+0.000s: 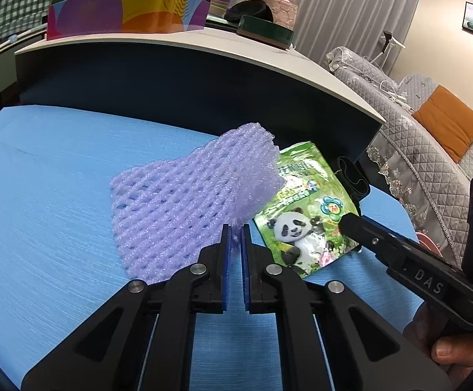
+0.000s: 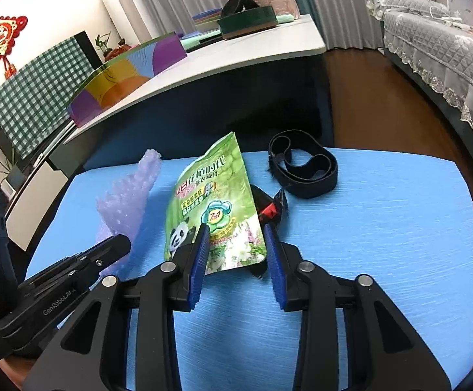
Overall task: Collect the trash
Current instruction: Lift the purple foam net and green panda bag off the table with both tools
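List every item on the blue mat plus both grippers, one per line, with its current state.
left gripper: shut on the purple foam net
purple foam net: pinched at one edge, partly raised
right gripper: open, fingers either side of the pouch's lower edge
green panda pouch: tilted up, not gripped
black strap: lying looped on the mat, untouched
blue mat: flat under everything

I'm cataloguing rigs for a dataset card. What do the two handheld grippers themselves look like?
Both the left gripper and right gripper are matte black linkages with silver pivot pins and ribbed blue fingertip pads. White lettering: "GenRobot.AI" on the left, "DAS" on the right.
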{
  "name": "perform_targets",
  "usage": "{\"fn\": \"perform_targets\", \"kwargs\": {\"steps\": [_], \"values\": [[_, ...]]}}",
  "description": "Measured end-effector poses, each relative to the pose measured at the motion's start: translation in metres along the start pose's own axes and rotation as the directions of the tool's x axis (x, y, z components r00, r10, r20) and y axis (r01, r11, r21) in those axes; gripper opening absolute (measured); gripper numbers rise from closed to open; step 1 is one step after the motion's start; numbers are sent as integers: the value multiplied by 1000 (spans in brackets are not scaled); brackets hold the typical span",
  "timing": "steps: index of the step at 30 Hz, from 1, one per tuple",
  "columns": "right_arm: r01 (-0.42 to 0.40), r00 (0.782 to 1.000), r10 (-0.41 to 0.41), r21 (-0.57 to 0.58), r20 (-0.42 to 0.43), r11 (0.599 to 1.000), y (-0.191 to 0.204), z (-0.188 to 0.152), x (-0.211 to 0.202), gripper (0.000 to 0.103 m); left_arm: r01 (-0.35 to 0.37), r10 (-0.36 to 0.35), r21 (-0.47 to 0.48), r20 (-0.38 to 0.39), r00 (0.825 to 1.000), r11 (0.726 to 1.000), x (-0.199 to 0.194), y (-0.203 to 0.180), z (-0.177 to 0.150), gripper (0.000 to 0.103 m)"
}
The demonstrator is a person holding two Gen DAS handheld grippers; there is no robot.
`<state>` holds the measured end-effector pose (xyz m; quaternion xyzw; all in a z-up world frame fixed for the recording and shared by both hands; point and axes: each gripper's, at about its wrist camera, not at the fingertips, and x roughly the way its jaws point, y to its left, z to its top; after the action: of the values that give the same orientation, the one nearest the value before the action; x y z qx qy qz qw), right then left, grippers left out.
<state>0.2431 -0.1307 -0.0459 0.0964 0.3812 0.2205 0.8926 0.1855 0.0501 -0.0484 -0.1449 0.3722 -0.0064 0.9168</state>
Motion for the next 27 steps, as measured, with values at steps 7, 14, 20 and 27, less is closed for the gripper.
{"fn": "perform_targets", "kwargs": {"steps": [7, 14, 20, 27], "values": [[-53, 998, 52, 4, 42, 999, 6, 1, -15, 7, -6, 6, -4, 13, 1000, 1000, -5, 1, 2, 6], [-103, 987, 103, 0, 122, 995, 18, 6, -50, 1, -19, 19, -3, 75, 997, 1000, -29, 2, 9, 6], [-98, 982, 106, -56, 159, 994, 34, -1, -79, 1, -12, 10, 24, 109, 994, 1000, -52, -3, 9, 5], [-49, 965, 68, -78, 255, 996, 43, -5, -132, 1, 3, -11, 56, 137, 991, 998, -77, -10, 7, 5]]}}
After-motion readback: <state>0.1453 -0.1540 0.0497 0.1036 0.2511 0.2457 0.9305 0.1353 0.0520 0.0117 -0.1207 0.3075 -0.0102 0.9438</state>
